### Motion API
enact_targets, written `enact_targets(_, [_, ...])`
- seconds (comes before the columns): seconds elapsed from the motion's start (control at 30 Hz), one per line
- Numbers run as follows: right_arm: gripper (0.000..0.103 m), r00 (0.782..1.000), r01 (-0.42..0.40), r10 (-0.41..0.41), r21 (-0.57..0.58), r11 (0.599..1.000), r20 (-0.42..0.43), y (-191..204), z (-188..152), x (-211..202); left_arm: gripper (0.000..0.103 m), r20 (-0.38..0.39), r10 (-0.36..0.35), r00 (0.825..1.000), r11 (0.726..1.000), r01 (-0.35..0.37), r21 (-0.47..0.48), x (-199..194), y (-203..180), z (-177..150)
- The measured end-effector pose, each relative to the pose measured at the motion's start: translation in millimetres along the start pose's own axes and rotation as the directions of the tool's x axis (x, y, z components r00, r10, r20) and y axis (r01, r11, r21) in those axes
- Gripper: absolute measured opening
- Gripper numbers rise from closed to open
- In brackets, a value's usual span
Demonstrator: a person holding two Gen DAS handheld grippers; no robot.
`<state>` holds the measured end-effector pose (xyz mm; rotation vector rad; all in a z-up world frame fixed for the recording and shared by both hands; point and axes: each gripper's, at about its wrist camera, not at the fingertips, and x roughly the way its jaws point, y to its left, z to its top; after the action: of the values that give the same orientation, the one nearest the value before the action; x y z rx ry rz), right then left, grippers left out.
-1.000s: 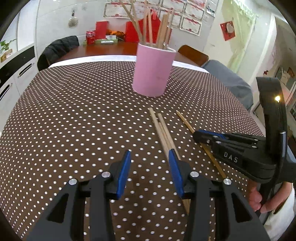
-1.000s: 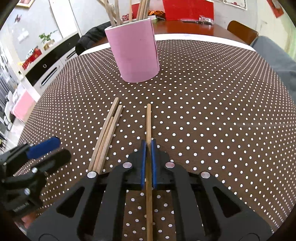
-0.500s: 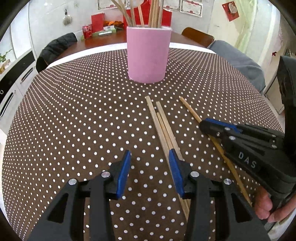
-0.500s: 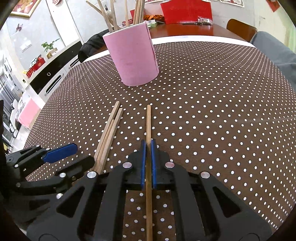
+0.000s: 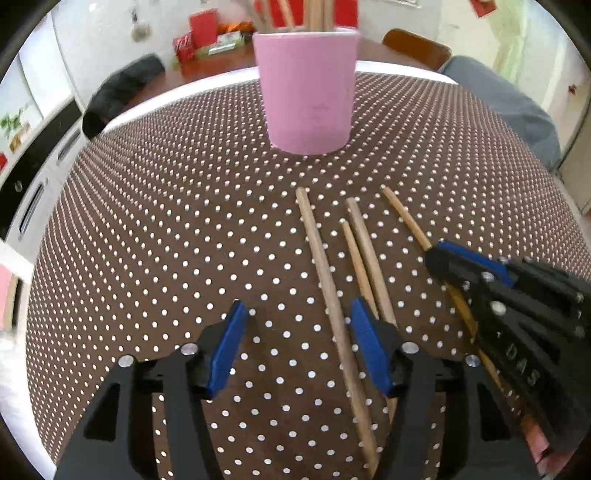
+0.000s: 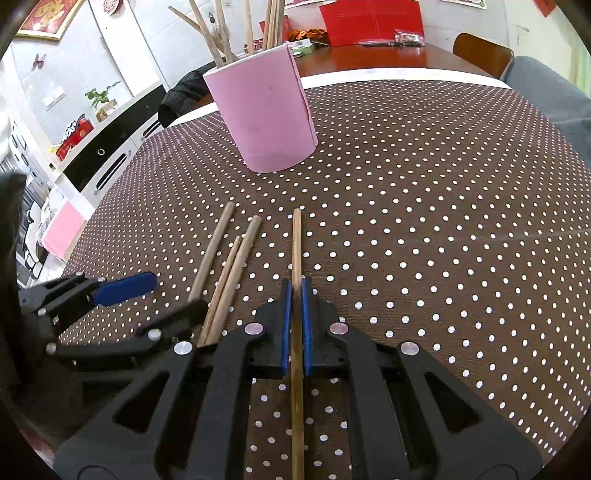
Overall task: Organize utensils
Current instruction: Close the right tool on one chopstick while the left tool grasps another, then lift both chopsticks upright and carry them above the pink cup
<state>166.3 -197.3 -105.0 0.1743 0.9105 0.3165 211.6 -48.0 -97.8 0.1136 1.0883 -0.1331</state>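
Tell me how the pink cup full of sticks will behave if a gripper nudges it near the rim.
The pink cup looks tall and narrow-based, with long wooden sticks leaning well above its rim, so it is probably top-heavy and apt to tip. Its wall looks like thin paper with a seam, so likely light. On the dotted tablecloth it may catch, not slide.

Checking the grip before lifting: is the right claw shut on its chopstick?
Shut: the right claw's blue pads press both sides of the chopstick.
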Motion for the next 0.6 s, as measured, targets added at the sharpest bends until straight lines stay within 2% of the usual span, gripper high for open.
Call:
enact_targets(0.07, [0.006,1.000,-0.004,0.004,0.003,1.000,0.000,0,0,0,0.057,0.007,-0.009,1.000,1.000,0.009,0.004,3,0,3])
enact_targets(0.1, [0.006,1.000,-0.008,0.008,0.007,1.000,0.000,-1,0,0,0.049,0.029,-0.012,1.000,1.000,0.012,0.012,2,-1,3])
enact_targets(0.13, [0.006,1.000,-0.012,0.012,0.010,1.000,0.000,-1,0,0,0.021,0.051,-0.001,0.999,1.000,0.000,0.017,1,-1,2])
enact_targets(0.17, [0.006,1.000,-0.016,0.016,0.013,1.000,0.000,-2,-1,-1,0.009,0.059,0.010,0.998,1.000,-0.011,0.017,1,-1,1])
enact_targets(0.33, [0.006,1.000,0.004,-0.004,-0.004,1.000,-0.014,1,1,-2,0.007,0.098,-0.020,0.995,0.999,0.016,0.039,4,0,0])
enact_targets(0.47, [0.006,1.000,0.000,0.001,0.021,1.000,-0.023,1,7,-4,0.007,0.118,-0.053,0.992,0.999,0.052,0.012,1,9,-4])
enact_targets(0.6, [0.006,1.000,0.007,-0.007,0.019,1.000,0.017,1,16,-18,0.007,0.213,-0.089,0.973,0.996,0.091,0.003,-18,22,-7])
